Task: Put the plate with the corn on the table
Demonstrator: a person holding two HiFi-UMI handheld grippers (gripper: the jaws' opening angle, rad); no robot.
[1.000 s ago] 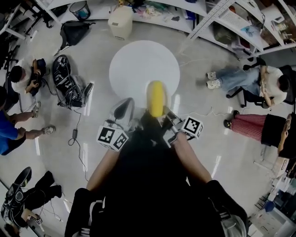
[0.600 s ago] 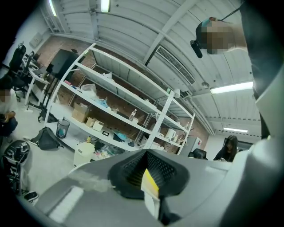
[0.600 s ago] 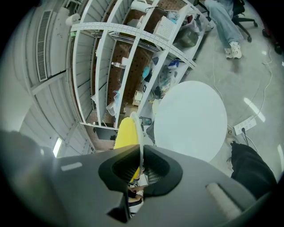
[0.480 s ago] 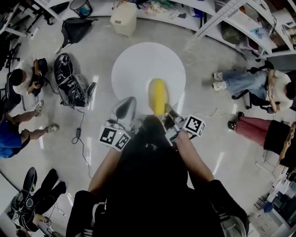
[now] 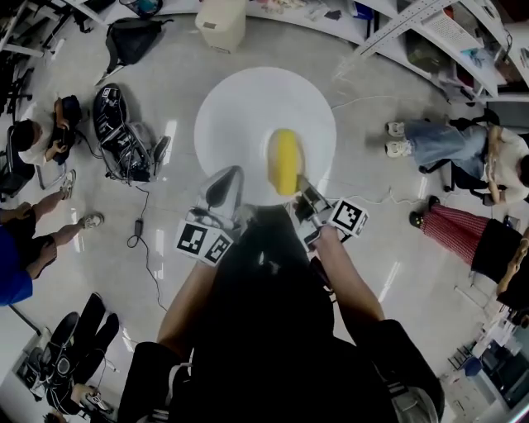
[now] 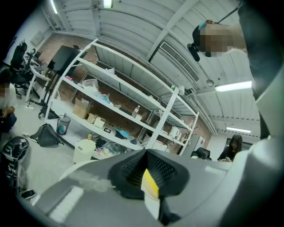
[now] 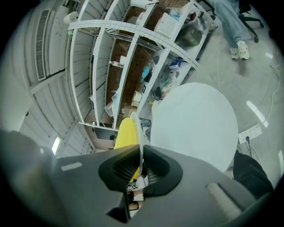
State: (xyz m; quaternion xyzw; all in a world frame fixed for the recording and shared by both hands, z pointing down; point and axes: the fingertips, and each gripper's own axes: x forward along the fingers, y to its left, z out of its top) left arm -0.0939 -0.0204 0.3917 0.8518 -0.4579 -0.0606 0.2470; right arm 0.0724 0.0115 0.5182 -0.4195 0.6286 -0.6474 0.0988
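A yellow corn cob (image 5: 285,161) lies on a pale plate whose outline blends into the round white table (image 5: 248,107) beneath it in the head view. My right gripper (image 5: 304,198) is shut on the plate's near rim. In the right gripper view the thin whitish plate rim (image 7: 141,133) runs between the jaws, with the corn (image 7: 126,133) to its left and the table (image 7: 195,124) to its right. My left gripper (image 5: 221,192) hangs at the table's near left edge, apart from the plate. Its jaws look shut, with a small yellow and white strip (image 6: 150,188) at their seam.
A black backpack (image 5: 124,136) and cables (image 5: 145,240) lie on the floor left of the table, a white bin (image 5: 221,23) behind it. People sit at the left (image 5: 37,140) and the right (image 5: 463,149). White shelving (image 5: 430,33) runs along the back.
The table has come closer and looks larger. The corn, which hung at the table's near edge, now lies further in over its top. Both grippers moved forward with it.
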